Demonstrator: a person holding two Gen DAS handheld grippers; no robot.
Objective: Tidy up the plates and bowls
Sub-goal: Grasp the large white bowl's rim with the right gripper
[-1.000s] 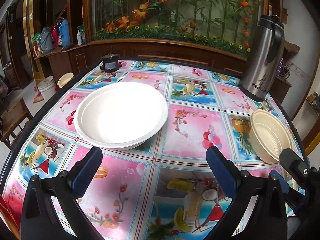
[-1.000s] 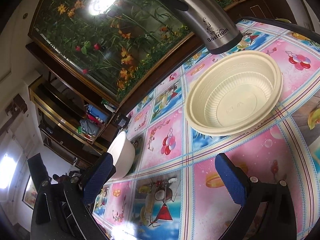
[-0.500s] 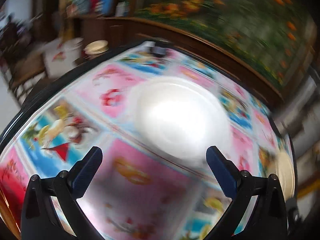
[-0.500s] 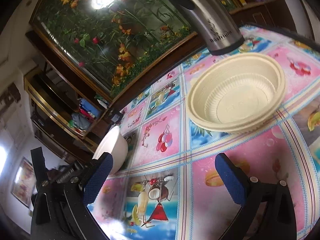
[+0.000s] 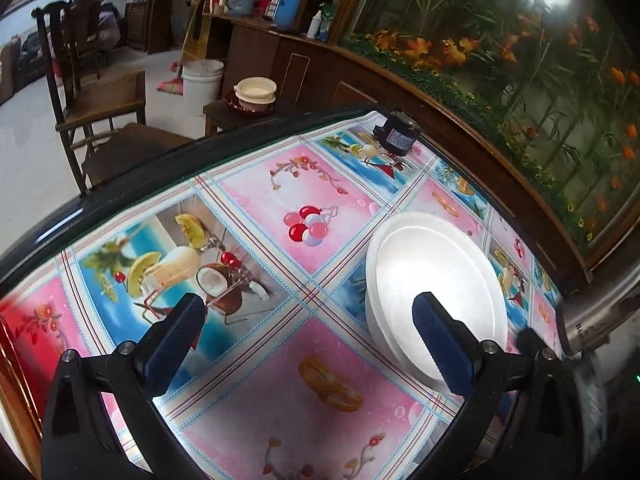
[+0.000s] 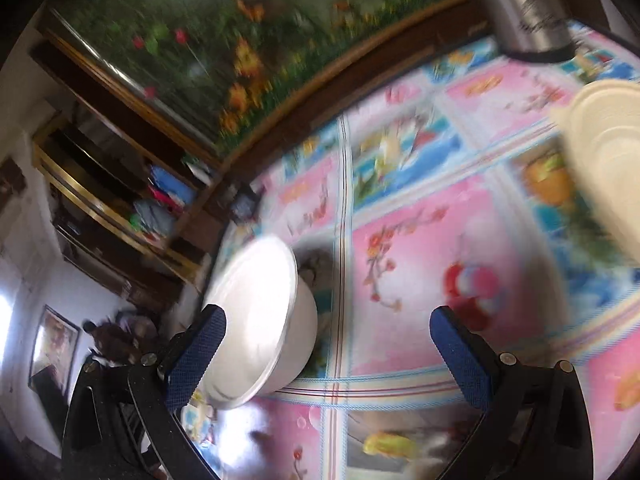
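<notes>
Left hand-held gripper (image 5: 308, 338) stands wide and empty above the surface (image 5: 256, 412), its right pad overlapping the near edge of the white bowl (image 5: 436, 292) in the left wrist view. From this gripper the bowl lies at about two o'clock, close in, round, so it has no long axis to line up with. I judge the left the nearer of the two hands to it.

Right hand-held gripper (image 6: 328, 352) is also spread wide and holds nothing. In its blurred view the white bowl (image 6: 260, 324) sits at about nine o'clock, just inside the left pad, while the cream bowl (image 6: 604, 160) lies well apart at two o'clock, cut by the frame edge, below the steel flask (image 6: 528, 8).

A second ago the left camera faced the white bowl head-on at twelve o'clock; it has since swung leftward, putting the bowl off to the right. The right camera then had the cream bowl at centre; it has turned toward the white one.
</notes>
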